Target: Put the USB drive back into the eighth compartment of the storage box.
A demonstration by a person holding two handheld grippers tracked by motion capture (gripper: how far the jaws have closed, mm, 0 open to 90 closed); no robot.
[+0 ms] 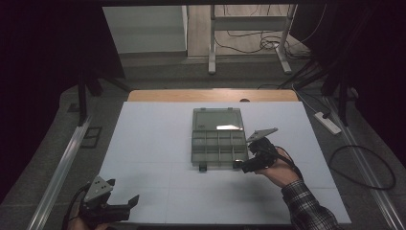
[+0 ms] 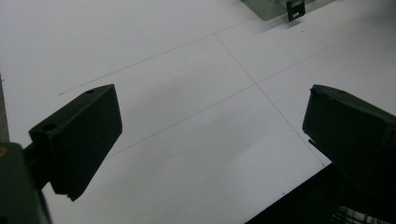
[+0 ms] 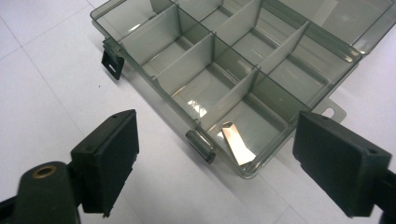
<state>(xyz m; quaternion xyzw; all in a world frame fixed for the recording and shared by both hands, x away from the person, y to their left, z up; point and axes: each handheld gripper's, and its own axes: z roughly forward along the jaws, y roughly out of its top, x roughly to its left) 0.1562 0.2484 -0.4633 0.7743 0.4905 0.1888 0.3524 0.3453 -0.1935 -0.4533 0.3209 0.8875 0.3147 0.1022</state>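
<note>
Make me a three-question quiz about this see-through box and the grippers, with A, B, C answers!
1. Where is the right gripper?
A. At the near right corner of the organizer box
B. On the floor
C. Inside the lid

2. What colour is the mat under the box?
A. Red
B. White
C. Green

3. How is the box?
A. Shut and latched
B. Upside down
C. Open, lid laid back

Answers:
1. A, the high view shows that gripper beside the box's near right corner, and the right gripper view has that corner between its jaws.
2. B, the sheet looks white in every view.
3. C, the compartments lie uncovered and the lid lies flat behind them.

The left gripper stands open over the bare mat.
</note>
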